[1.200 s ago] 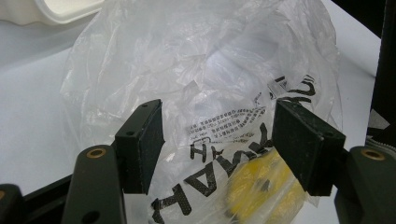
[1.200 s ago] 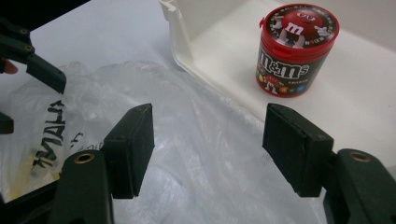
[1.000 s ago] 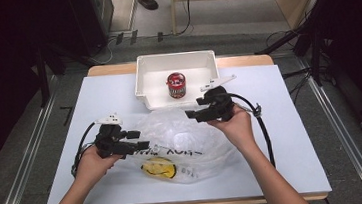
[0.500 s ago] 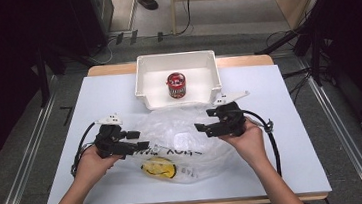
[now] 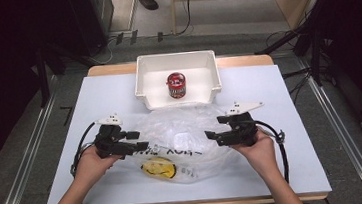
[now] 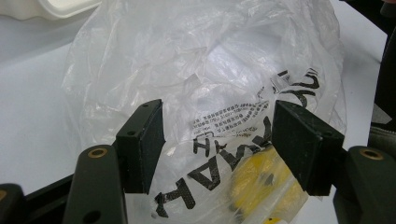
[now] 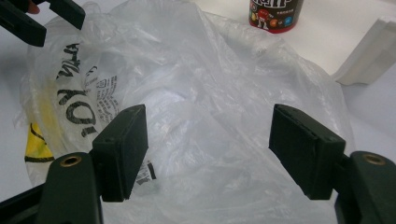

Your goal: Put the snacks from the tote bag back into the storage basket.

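A crumpled clear plastic bag [image 5: 182, 132] with black lettering and a yellow mark lies flat in the middle of the white table. My left gripper [image 5: 142, 146] rests at the bag's left edge, its jaws open. In the left gripper view the left gripper [image 6: 217, 135] frames the bag [image 6: 201, 70] without pressing it. My right gripper [image 5: 212, 137] is at the bag's right edge. Its jaws have just been opening. In the right gripper view the right gripper [image 7: 208, 140] stands wide over the bag [image 7: 201, 79], gripping nothing.
A white tray [image 5: 174, 56] stands at the back of the table with a red can [image 5: 176, 85] upright inside it. The can [image 7: 275, 14] and tray corner [image 7: 369, 56] lie just beyond the bag. Bare table [image 5: 300, 161] stretches to the right.
My right gripper came away from the tray's front right corner, toward the person and lower, to the bag's right edge. The left gripper stayed where it was.
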The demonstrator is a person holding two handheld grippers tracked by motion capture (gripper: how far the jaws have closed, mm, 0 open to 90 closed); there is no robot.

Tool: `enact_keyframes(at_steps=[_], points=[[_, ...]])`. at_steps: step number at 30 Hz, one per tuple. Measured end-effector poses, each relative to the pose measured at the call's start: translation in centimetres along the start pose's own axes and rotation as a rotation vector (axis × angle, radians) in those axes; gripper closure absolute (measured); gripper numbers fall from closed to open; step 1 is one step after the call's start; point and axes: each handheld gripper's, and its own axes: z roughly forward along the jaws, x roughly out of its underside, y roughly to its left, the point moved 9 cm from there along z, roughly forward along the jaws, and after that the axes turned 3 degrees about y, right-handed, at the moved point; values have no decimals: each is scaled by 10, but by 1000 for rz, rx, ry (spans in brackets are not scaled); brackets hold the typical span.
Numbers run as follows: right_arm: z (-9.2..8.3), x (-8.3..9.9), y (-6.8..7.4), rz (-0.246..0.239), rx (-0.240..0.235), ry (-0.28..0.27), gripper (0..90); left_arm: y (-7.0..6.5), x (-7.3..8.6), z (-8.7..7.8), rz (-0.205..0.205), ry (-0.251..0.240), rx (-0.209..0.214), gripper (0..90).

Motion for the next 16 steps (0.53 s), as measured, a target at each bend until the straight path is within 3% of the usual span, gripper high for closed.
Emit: enact_keyframes(at_steps=[4,16], points=[[-4,5,-3,-15,39,-10,262,-1,1,1,1,5,0,361],[-6,10,-6,9,29,-19,262,-3,-1,-1,-7,-14,21,350]])
